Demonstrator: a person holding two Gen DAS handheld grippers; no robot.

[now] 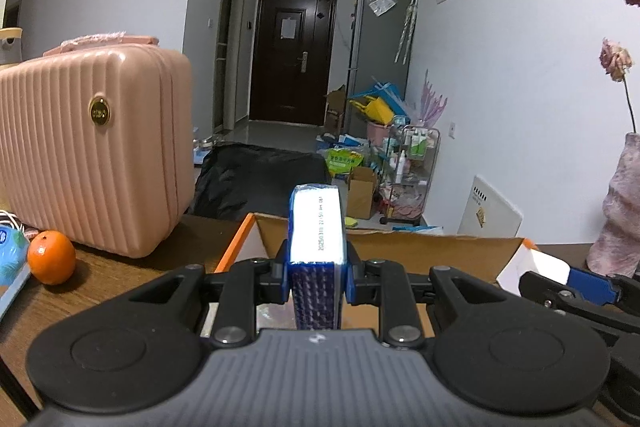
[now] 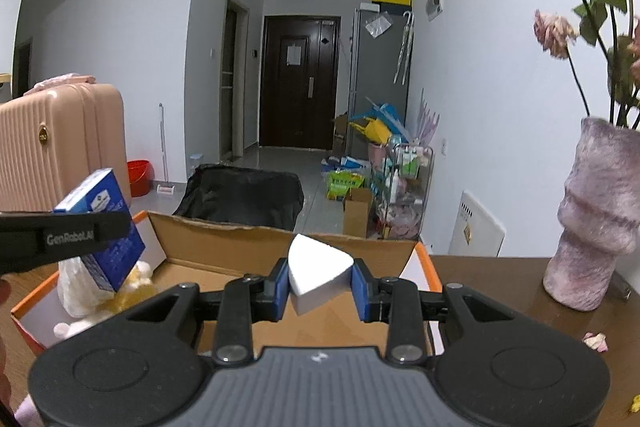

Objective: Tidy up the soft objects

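Note:
My left gripper [image 1: 316, 277] is shut on a blue and white tissue pack [image 1: 316, 227], held on edge above the open cardboard box [image 1: 420, 247]. The same pack shows in the right wrist view [image 2: 102, 227], over the box's left side. My right gripper [image 2: 320, 285] is shut on a white wedge-shaped sponge [image 2: 320, 267], held over the box [image 2: 224, 239]. A white and yellow plush toy [image 2: 92, 295] lies inside the box at its left end.
A pink ribbed suitcase [image 1: 92, 155] stands on the wooden table [image 1: 120, 275] at left, with an orange [image 1: 51, 257] in front of it. A purple vase [image 2: 596, 215] with dried flowers stands at right. A black chair [image 2: 244, 195] sits behind the box.

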